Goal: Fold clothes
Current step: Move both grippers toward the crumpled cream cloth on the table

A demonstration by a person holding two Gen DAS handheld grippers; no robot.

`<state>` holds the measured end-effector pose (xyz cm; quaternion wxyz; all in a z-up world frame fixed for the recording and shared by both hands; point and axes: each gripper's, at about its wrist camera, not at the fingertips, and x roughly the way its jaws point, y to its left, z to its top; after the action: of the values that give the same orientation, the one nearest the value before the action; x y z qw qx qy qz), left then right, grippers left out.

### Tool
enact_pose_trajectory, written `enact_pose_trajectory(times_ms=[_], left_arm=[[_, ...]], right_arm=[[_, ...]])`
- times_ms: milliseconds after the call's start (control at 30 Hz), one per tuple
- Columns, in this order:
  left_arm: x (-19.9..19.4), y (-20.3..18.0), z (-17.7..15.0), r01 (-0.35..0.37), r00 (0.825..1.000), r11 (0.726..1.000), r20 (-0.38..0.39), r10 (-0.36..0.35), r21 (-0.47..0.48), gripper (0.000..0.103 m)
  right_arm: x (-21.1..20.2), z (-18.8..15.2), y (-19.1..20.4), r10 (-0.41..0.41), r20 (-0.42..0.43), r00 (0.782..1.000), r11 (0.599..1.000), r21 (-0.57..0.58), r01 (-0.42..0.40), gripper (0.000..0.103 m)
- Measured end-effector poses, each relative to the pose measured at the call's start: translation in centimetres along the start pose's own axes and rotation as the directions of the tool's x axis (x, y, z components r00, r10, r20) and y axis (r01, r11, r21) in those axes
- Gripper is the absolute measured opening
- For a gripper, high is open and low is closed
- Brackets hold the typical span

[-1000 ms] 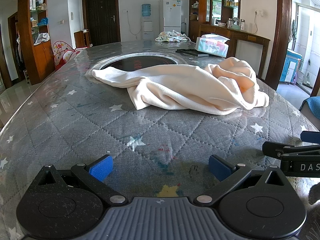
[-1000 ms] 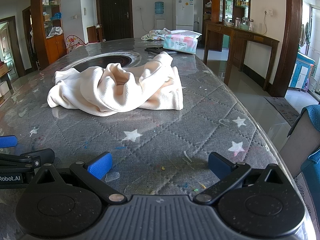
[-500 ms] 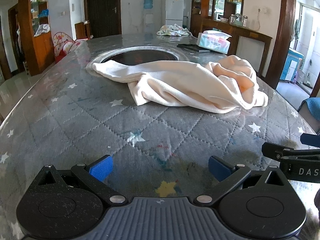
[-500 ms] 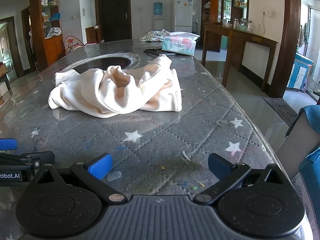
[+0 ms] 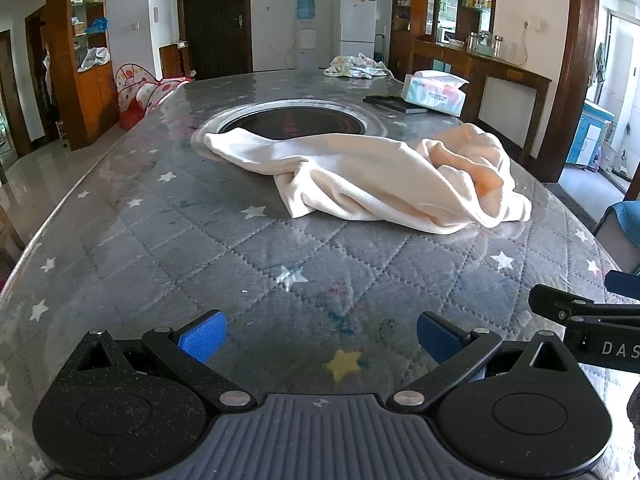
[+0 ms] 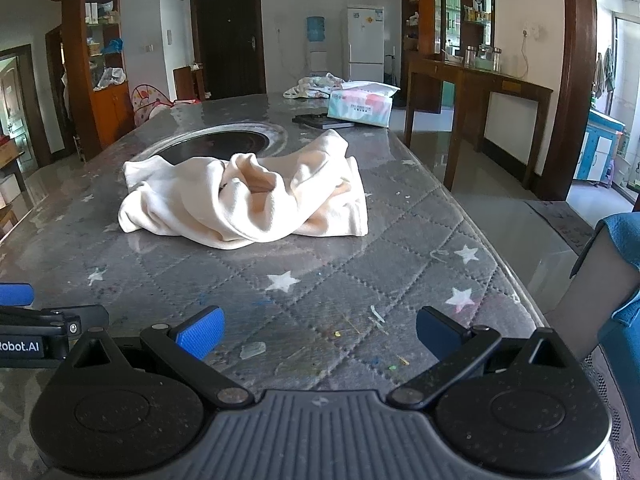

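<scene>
A cream garment [image 5: 372, 176] lies crumpled in a loose heap on the grey quilted, star-printed table cover [image 5: 200, 240], its far end draped over the rim of a round inset. The right wrist view shows the same cream garment [image 6: 248, 196] bunched with folds standing up. My left gripper [image 5: 320, 338] is open near the table's front edge, well short of the cloth, with nothing between its blue pads. My right gripper [image 6: 318, 332] is open too, also short of the garment and holding nothing. Each gripper's finger shows at the edge of the other's view.
A dark round inset [image 5: 294, 122] sits in the table behind the garment. Farther back are a tissue pack [image 5: 434, 94], a flat dark object [image 5: 394, 103] and another bundle of cloth [image 5: 356, 68]. A wooden side table [image 6: 476, 96] and a blue-draped chair [image 6: 620, 272] stand right of the table.
Both views have risen and tilted slightly, so the garment sits a little farther away and lower in frame. The cloth itself has not moved, and both grippers stay open.
</scene>
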<state>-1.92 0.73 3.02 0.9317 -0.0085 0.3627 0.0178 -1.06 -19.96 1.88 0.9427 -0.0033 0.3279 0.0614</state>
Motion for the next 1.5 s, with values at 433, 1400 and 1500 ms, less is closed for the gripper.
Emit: enact_pose_trajectory(times_ms=[433, 1400, 1500], left_arm=[[-2.1, 1.1, 0.0, -0.025, 1.000, 0.999, 0.017, 0.025, -0.023, 0.103], [-3.9, 1.1, 0.7, -0.035, 0.999, 0.999, 0.021, 0.035, -0.007, 0.103], [-3.8, 1.1, 0.8, -0.031, 0.999, 0.999, 0.019, 0.032, -0.005, 0.103]], right_arm=[[-2.3, 0.2, 1.6, 0.018, 0.018, 1.000, 1.000, -0.018, -0.017, 0.103], [-3.9, 0.9, 2.4, 0.064, 0.031, 0.997, 0.998, 0.001, -0.064, 0.103], [-3.8, 0.9, 2.6, 0.065, 0.029, 0.997, 0.998, -0.005, -0.065, 0.103]])
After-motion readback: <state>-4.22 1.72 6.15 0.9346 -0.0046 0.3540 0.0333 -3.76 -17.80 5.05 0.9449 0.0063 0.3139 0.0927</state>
